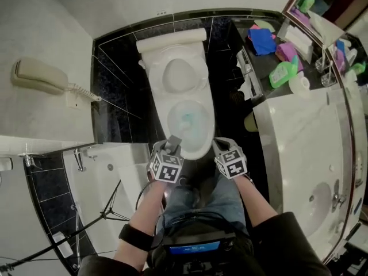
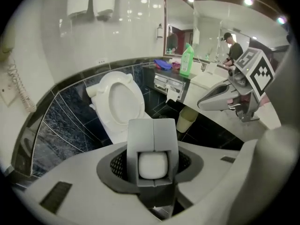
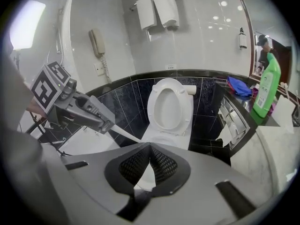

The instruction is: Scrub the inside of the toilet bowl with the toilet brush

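Left tongs: the left gripper [image 1: 173,142] had its jaws pressed together on the white toilet brush handle [image 2: 153,165], which showed end-on between them in the left gripper view.
Right tongs: the right gripper [image 3: 150,146] had its jaw tips meeting, with nothing pinched between them.
Position of both: held side by side just above the near rim of the toilet bowl [image 1: 210,119], left gripper at the left and right gripper [image 1: 221,146] at the right.
Brush: in the right gripper view the handle [image 3: 125,134] ran from the left gripper [image 3: 105,124] toward the toilet. Its far end was hidden behind the right gripper's body, so the brush head could not be made out.
Bowl: open, with blue-tinged water [image 1: 187,121] in it.
Seat and lid: the raised seat [image 3: 169,104] stood upright against the black tiled wall.
Wall: a beige telephone [image 1: 37,75] hung to the left of the toilet, and folded white towels [image 3: 159,8] hung high above it.
Counter: a green bottle [image 1: 282,73] and a blue cloth [image 1: 262,40] sat on the dark shelf to the right of the toilet.
Floor: a small bin [image 1: 250,121] stood between the toilet and the marble counter [image 1: 305,137].
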Demonstrator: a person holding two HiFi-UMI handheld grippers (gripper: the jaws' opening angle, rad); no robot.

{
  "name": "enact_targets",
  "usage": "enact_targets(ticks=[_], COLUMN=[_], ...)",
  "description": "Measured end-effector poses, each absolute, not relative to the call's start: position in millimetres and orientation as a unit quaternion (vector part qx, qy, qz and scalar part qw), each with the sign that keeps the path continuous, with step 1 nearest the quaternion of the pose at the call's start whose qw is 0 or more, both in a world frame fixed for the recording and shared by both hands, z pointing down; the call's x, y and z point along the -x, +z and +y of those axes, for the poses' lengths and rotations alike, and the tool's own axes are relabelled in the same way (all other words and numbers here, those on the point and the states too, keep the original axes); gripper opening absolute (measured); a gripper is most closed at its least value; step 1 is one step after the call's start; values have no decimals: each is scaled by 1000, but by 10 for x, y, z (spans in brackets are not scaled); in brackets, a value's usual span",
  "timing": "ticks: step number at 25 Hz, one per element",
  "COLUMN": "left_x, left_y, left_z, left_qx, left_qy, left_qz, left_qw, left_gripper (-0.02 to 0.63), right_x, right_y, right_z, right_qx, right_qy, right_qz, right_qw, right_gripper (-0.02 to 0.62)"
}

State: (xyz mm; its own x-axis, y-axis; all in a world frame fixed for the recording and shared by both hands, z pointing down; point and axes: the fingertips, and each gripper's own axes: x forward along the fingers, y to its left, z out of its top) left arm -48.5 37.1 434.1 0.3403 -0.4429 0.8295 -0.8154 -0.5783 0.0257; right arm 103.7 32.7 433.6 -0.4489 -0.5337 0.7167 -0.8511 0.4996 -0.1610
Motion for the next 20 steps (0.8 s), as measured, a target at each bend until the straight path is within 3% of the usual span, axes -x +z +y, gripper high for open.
enact_targets(ticks=[10, 20], left_x=[586, 676], left_y=[3563, 3351], left_z=[921, 1007], left_qx=[-789, -769], left_qy=[379, 340], left_qz=[-421, -485], left_qw=[239, 242], left_gripper=[175, 175], right_x=[-1179, -1401], right_y=[3548, 3511], right_z=[663, 778], right_qx=[-442, -410], right_qy=[251, 236], right_qz=[-810, -830], right_qw=[291, 294], right_gripper=[17, 17])
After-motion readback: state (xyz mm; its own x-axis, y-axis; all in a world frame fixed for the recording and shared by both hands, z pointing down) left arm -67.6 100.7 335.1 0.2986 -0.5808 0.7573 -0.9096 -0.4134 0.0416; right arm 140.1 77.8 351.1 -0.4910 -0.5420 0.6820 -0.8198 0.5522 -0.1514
